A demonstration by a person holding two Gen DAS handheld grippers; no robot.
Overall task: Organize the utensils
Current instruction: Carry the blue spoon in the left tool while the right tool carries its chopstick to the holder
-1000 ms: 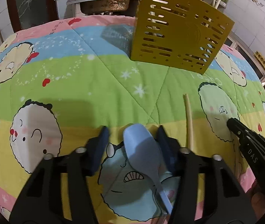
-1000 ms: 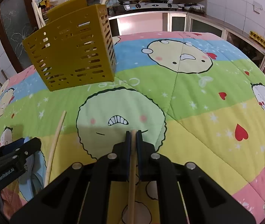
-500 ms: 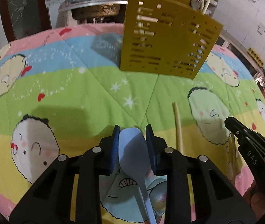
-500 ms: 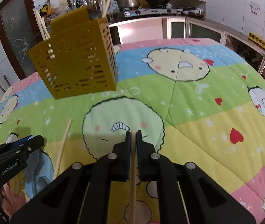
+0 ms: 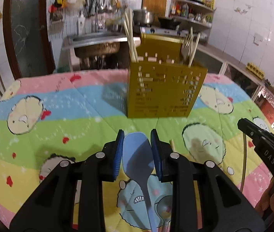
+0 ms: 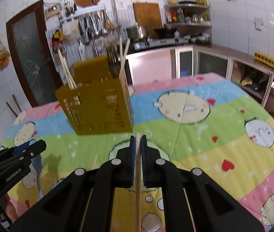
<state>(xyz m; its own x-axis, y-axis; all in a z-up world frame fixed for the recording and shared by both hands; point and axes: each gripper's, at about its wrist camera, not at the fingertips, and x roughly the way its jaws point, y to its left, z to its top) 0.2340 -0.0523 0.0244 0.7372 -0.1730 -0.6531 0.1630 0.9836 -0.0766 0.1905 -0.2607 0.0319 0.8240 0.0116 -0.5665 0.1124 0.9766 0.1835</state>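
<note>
My left gripper [image 5: 137, 141] is shut on a light blue spoon [image 5: 137, 160] and holds it above the cloth, bowl end forward. My right gripper [image 6: 138, 145] is shut on a wooden chopstick [image 6: 138, 193], also lifted; it shows at the right of the left wrist view [image 5: 260, 141]. A yellow slotted utensil holder [image 5: 164, 90] stands ahead on the table, with chopsticks and a fork inside; it also shows in the right wrist view [image 6: 98, 108]. A loose chopstick [image 6: 94, 161] and a metal spoon [image 5: 164, 206] lie on the cloth.
The table is covered by a colourful cartoon cloth [image 5: 59, 116]. Behind it are a sink [image 5: 96, 44], a stove with pots [image 6: 156, 36] and cabinets [image 6: 204, 61]. A dark door [image 6: 30, 54] is at the back left.
Both grippers rose off the cloth and tilted up, carrying the blue spoon and the chopstick. The left gripper closed on the spoon. The holder now sits lower and more centred in view.
</note>
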